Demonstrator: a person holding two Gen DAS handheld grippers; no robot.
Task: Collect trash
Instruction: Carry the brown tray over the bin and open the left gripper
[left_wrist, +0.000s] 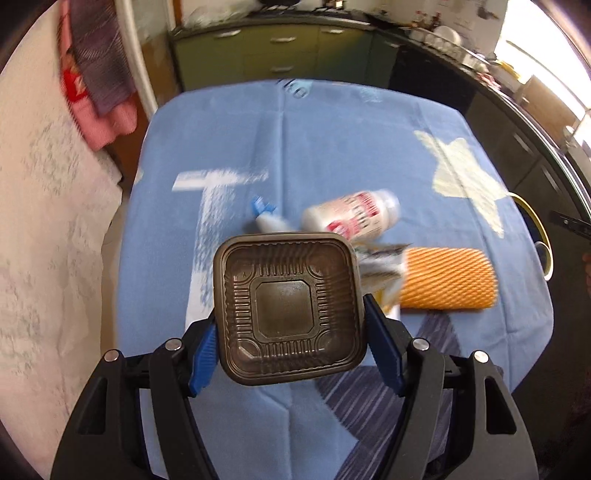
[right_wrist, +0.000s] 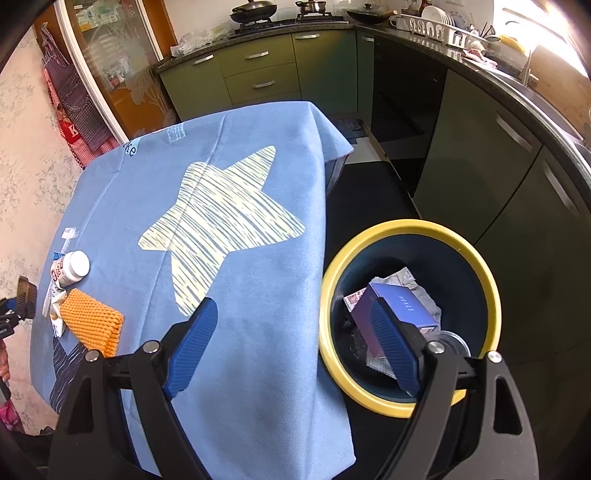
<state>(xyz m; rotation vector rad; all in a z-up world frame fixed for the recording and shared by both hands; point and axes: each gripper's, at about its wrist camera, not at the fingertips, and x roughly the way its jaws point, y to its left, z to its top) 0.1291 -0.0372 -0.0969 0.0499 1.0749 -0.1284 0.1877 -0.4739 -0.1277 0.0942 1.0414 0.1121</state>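
Brown plastic tray (left_wrist: 287, 311) sits clamped between your left gripper's (left_wrist: 291, 349) blue pads, lifted above the blue tablecloth (left_wrist: 332, 147). Your right gripper (right_wrist: 291, 350) hangs wide apart and empty beside the yellow-rimmed bin (right_wrist: 410, 229). A white bottle (left_wrist: 351, 214) and orange foam net (left_wrist: 448, 278) lie on the cloth.

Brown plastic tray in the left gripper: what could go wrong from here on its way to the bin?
1. The brown plastic tray is pinched only at its side walls by the left gripper; thin ribbed plastic may flex and slip out.
2. The bin sits off the table's far side, so the tray must pass above the white bottle and orange foam net; a low carry could knock them.
3. The open right gripper hovers by the bin's rim and may block the drop.
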